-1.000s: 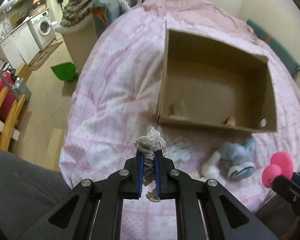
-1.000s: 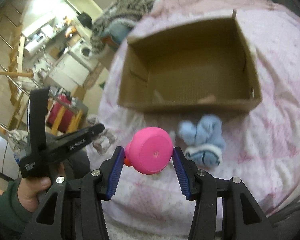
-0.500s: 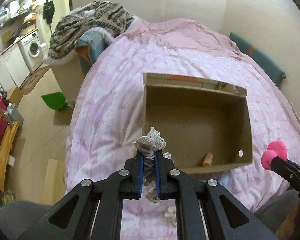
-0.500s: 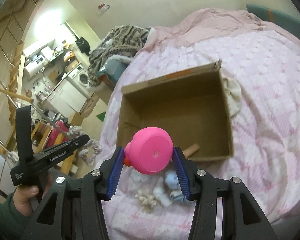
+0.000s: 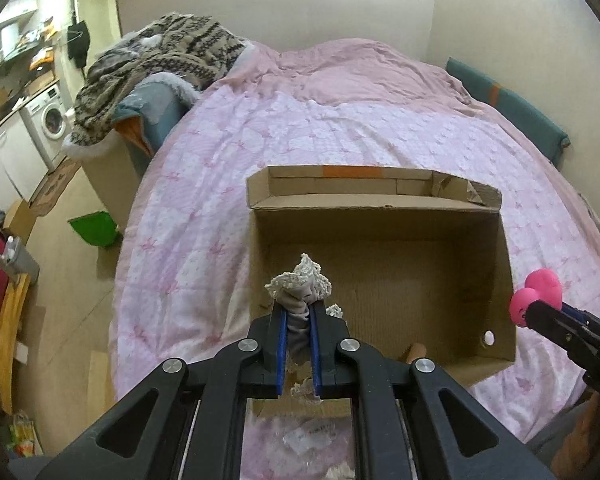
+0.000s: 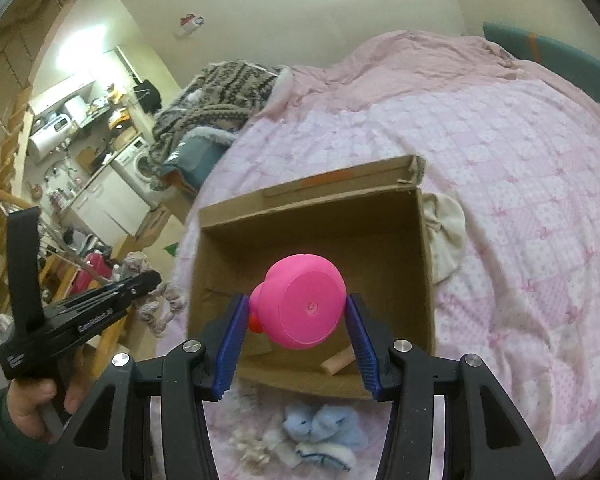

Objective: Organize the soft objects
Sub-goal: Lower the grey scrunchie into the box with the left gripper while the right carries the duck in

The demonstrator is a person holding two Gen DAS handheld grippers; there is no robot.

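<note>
Left tongs: blue pads clamped tight on a lace-edged sock, grey-beige knit with a cream crochet trim that fans out above the pads and dangles below them; held in the air over the near left corner of the box. Right tongs: pads pressing both sides of a pink toy, smooth, rounded and glossy, flat circular base turned to the camera, a small orange-red part at its lower left; held above the box's near wall. Cardboard box: brown, corrugated, rectangular, open-topped, far flap folded back with an orange strip, a round hole in the right wall; it rests on the bed. Inside, near the front wall, a short tan cylinder, possibly wood, though the view is too poor to be sure. Bed cover: pink quilted fabric with bow print, softly creased. On it just before the box, a pair of fluffy blue socks and a cream lacy item; against the box's right wall, a crumpled cream cloth. The person's left hand, in a dark green sleeve, grips the handle of the left tongs.
</note>
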